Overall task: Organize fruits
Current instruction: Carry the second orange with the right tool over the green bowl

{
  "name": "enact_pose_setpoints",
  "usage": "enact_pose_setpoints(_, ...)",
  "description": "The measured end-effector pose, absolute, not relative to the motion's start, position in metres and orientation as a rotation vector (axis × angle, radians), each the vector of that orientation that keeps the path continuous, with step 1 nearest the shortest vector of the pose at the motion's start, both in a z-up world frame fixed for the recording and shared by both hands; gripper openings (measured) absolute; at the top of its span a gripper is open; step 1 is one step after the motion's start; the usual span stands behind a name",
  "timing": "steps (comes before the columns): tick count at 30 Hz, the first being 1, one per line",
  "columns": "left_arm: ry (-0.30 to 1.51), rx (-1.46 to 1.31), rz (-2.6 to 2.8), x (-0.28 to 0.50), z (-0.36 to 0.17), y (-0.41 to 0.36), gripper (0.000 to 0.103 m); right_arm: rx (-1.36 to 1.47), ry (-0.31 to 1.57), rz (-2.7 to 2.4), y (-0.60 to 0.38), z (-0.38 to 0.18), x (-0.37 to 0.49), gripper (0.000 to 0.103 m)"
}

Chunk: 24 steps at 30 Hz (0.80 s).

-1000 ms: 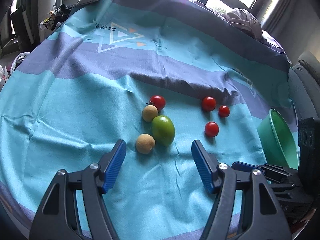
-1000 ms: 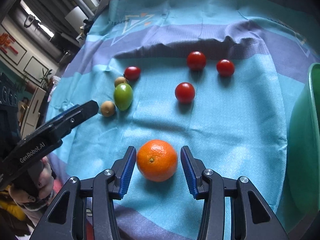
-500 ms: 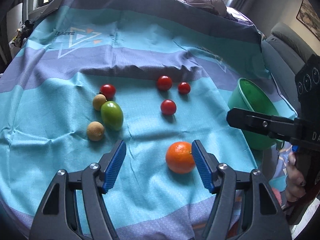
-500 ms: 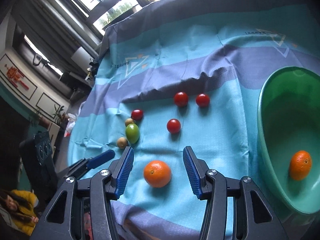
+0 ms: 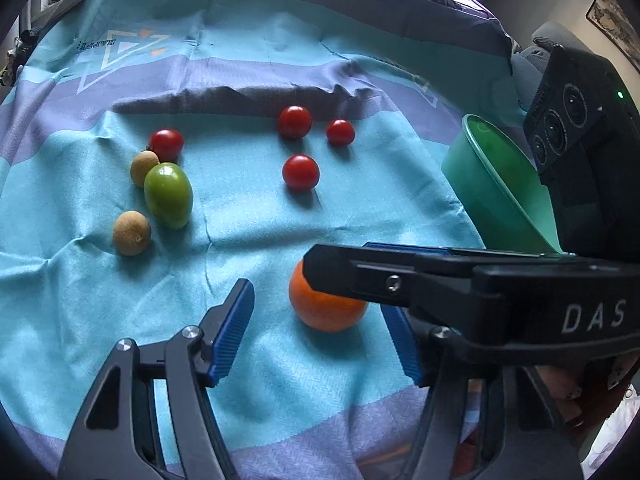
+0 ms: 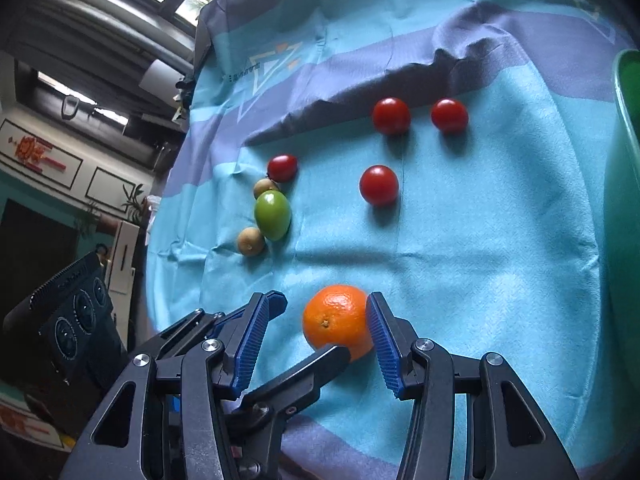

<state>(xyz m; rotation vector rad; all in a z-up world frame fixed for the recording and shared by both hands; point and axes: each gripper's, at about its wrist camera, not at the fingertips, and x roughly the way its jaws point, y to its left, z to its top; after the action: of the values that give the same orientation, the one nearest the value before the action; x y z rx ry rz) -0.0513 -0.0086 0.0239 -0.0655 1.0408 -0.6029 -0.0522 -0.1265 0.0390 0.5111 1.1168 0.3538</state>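
Note:
An orange [image 5: 324, 308] lies on the teal cloth [image 5: 260, 380] near its front edge. My left gripper [image 5: 316, 300] straddles it with its jaws closing; neither blue pad presses on it. My right gripper [image 6: 316, 300] straddles the same orange [image 6: 336, 320]: the right pad meets the peel and the left pad stands clear. Each gripper's black finger crosses the other's view in front of the orange. Farther back lie several cherry tomatoes [image 5: 301, 172], a green fruit [image 5: 168, 195] and two tan round fruits [image 5: 131, 233]. A green bowl [image 5: 492, 184] stands at the right.
The cloth has a raised fold [image 5: 240, 96] behind the tomatoes. The green bowl's rim [image 6: 624, 128] fills the right edge of the right wrist view. A hand [image 5: 560, 392] holds the right gripper at lower right. A sofa and heaped fabric lie beyond the cloth.
My left gripper swung from the green fruit cluster over to the orange and narrowed a little. My right gripper drew back from the orange, then returned to it with wider jaws.

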Motion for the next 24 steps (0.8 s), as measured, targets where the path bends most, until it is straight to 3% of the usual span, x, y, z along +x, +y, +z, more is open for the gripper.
enact_pose_setpoints(10,1.080,-0.085,-0.614,-0.049,0.012,-0.016,0.055,0.479,1.160,0.331,-0.125,0.030,-0.049,0.052)
enact_pose_setpoints(12,1.091,-0.084,-0.612,-0.048,0.009,-0.019,0.047,0.464,1.173,0.325,-0.124,0.027,-0.049,0.052)
enact_pose_setpoints(17,1.064,-0.083,-0.595,-0.051,0.014,-0.021,0.046,0.412,1.170,0.321,-0.118,0.026,-0.050,0.048)
enact_pose_setpoints(24,0.919,-0.032,-0.614,-0.062,0.062,-0.043,0.046,0.384,1.018,0.306,-0.133,0.070,-0.066,0.048)
